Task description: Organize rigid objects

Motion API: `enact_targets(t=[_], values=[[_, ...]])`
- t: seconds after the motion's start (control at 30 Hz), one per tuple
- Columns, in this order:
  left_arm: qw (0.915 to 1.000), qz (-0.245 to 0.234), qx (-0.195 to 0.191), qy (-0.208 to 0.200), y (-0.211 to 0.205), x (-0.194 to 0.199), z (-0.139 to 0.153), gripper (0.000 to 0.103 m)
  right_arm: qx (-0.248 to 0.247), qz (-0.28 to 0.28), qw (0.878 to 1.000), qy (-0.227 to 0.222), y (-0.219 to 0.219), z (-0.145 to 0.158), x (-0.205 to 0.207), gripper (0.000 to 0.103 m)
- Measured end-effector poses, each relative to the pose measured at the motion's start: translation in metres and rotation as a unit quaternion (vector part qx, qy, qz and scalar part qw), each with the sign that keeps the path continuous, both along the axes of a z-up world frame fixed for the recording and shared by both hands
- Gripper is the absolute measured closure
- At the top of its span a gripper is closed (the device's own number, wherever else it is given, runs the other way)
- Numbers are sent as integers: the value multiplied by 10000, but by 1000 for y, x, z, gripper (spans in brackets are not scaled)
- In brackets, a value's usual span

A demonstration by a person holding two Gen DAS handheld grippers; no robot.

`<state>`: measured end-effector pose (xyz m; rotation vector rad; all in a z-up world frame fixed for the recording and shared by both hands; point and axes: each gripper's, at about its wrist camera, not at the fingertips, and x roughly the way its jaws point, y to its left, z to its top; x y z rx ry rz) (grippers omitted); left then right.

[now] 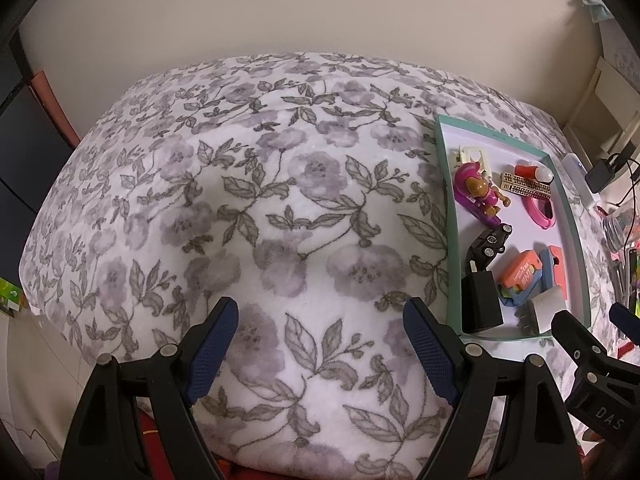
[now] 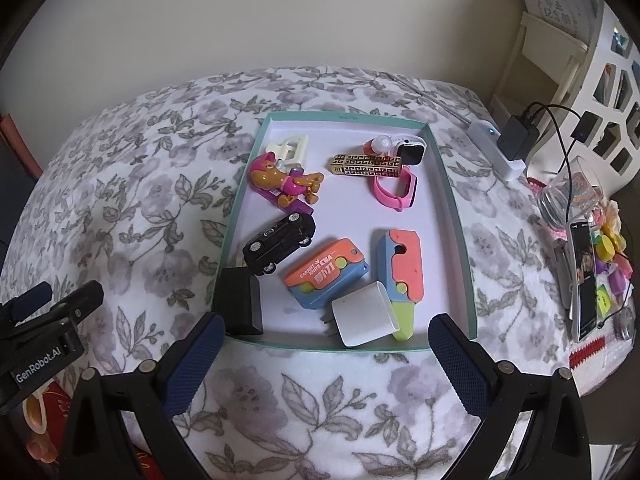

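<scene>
Grippers, left and right, gape over fuzzy floral blanket.

Shallow teal-rimmed tray on floral blanket, packed w/ small items. Far left: dog figure on purple base; far right: gold patterned case touching pink watch. Centre: black toy car, orange-blue carrot knife. Near edge: black charger at left corner, white charger lying just beside. Right gripper w/ fingers spread wide, near tray's near rim. Left gripper at left edge.
</scene>
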<state>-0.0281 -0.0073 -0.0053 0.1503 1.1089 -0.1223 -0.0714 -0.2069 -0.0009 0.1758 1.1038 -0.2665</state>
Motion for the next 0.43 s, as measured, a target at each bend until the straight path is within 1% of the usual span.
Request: enact_targets(t=[0.17, 0.33, 0.43], values=[[10000, -34, -1, 49, 0, 1, -1, 18, -24, 38, 10000, -10, 1, 1, 2, 0], [10000, -59, -1, -7, -1, 0, 0, 18, -32, 54, 10000, -3, 1, 1, 3, 0], [9999, -153, -34, -15, -4, -1, 1, 18, -34, 54, 10000, -3, 1, 1, 3, 0]])
